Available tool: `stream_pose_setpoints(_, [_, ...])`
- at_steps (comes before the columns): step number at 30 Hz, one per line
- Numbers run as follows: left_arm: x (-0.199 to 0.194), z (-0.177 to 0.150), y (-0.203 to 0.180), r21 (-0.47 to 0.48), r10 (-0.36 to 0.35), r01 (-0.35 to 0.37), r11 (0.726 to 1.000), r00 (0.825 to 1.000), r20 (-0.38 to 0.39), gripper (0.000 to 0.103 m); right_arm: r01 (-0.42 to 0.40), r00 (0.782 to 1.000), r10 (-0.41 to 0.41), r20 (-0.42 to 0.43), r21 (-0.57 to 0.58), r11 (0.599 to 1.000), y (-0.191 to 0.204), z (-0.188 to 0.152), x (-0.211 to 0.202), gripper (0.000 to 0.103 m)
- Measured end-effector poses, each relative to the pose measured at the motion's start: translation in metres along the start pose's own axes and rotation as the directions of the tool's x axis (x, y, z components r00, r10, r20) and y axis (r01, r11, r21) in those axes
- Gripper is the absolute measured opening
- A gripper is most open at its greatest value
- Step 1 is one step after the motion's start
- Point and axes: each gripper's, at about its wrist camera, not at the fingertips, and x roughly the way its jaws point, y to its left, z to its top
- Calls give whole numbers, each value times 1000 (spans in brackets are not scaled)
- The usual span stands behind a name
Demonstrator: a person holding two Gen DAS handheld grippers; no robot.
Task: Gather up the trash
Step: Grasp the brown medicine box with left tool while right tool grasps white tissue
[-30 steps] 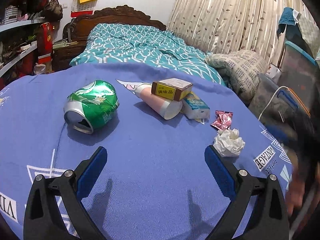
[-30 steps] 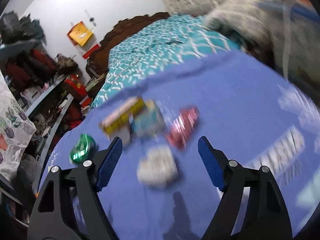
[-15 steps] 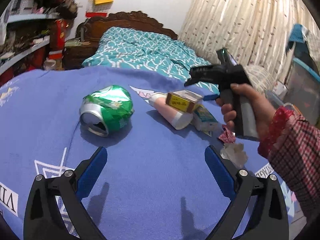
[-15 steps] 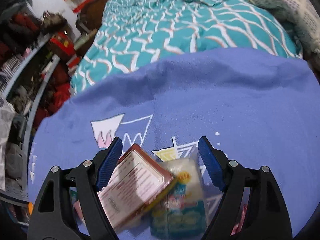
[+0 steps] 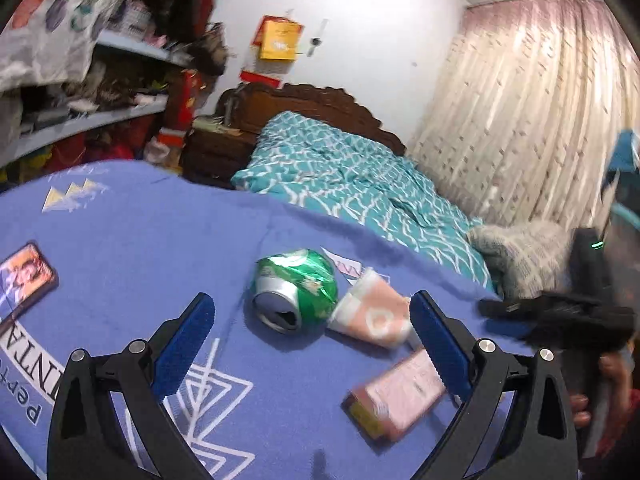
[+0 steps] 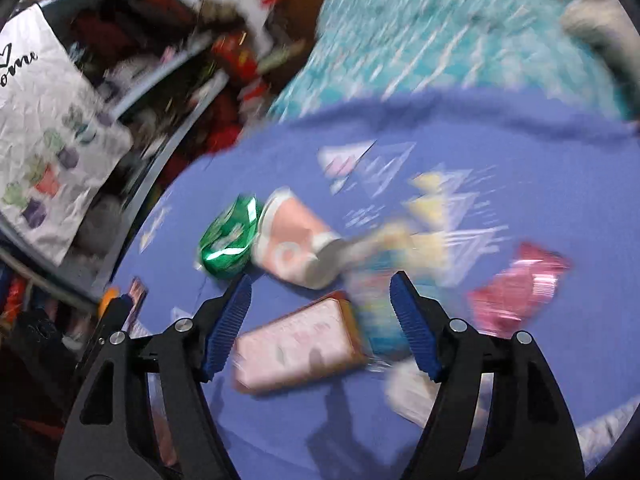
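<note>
A crushed green can (image 5: 294, 290) lies on the blue cloth (image 5: 160, 248), touching a pink paper cup (image 5: 370, 316) on its side. A flat pink box (image 5: 398, 398) lies nearer. My left gripper (image 5: 312, 344) is open above the cloth, short of the can. In the blurred right wrist view, my right gripper (image 6: 320, 320) is open over the pink box (image 6: 298, 346), with the can (image 6: 228, 238), the cup (image 6: 292, 248), a blue packet (image 6: 380, 312), a red wrapper (image 6: 520, 290) and a white tissue (image 6: 416, 392) around it.
A phone or card (image 5: 24, 276) lies at the cloth's left edge. A bed with a teal quilt (image 5: 344, 184) stands behind, shelves (image 5: 80, 120) at the left, curtains (image 5: 528, 120) at the right. The person's right hand holds its gripper (image 5: 580, 320) at the far right.
The box has come off the cup and lies flat on the cloth. The right gripper has pulled back from the pile. The left gripper has swung left and closer to the can.
</note>
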Motion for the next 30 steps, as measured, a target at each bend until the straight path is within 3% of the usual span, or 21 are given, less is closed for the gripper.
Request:
stream_pose_setpoints(3, [8,-6,-25,101,-61,68,993,996,-68,94,102,989,-105,104,35,994,-24,-18,-36,75])
stream_pose_setpoints(6, [26,-18,-50,216,-56,91,972,985,-165,94,127,985,-136,103,89,988,-46,-43,-44,78])
stream_pose_setpoints(8, [45,-25,-61,259,-32,102,960,964,-263,94,135,987,-144,74,117,984,-55,-58,-36,79])
stream_pose_setpoints(11, [76,-36,-75,311,70,62,948,915,-397,94,149,987,-156,47,126,981,-57,-75,-16,83])
stream_pose_setpoints(14, [93,-43,-83,344,91,74,936,893,-440,95,129,990,-135,29,158,979,-45,-77,14,82])
stream_pose_setpoints(15, [98,-46,-87,362,105,74,929,887,-450,95,122,992,-127,19,167,978,-43,-78,20,78])
stream_pose_setpoints(16, [101,-47,-87,369,103,82,926,884,-455,94,116,993,-117,2,164,980,-38,-81,26,52])
stream_pose_setpoints(17, [101,-47,-87,362,80,105,926,883,-462,90,88,996,-85,-23,155,984,-34,-84,32,52])
stream_pose_setpoints(19, [96,-48,-87,344,29,153,926,882,-471,55,69,998,-69,-7,151,986,-24,-97,27,50])
stream_pose_setpoints(20, [89,-48,-87,363,47,134,922,892,-450,45,60,998,-60,-4,144,988,-21,-104,21,49])
stream_pose_setpoints(21, [82,-48,-85,374,47,138,917,894,-445,28,57,998,-58,3,142,988,-17,-113,14,49])
stream_pose_setpoints(22, [77,-48,-80,362,27,159,918,888,-459,19,56,998,-58,10,139,989,-14,-121,4,49])
stream_pose_setpoints(24, [70,-47,-71,312,-25,206,928,867,-498,13,50,998,-54,21,137,989,-10,-140,-14,49])
stream_pose_setpoints(29, [41,-54,-53,245,-89,256,935,839,-537,13,36,998,-42,39,148,988,-6,-184,-50,49])
stream_pose_setpoints(30, [41,-53,-52,244,-78,244,939,839,-539,33,46,998,-52,42,147,988,-8,-188,-52,49])
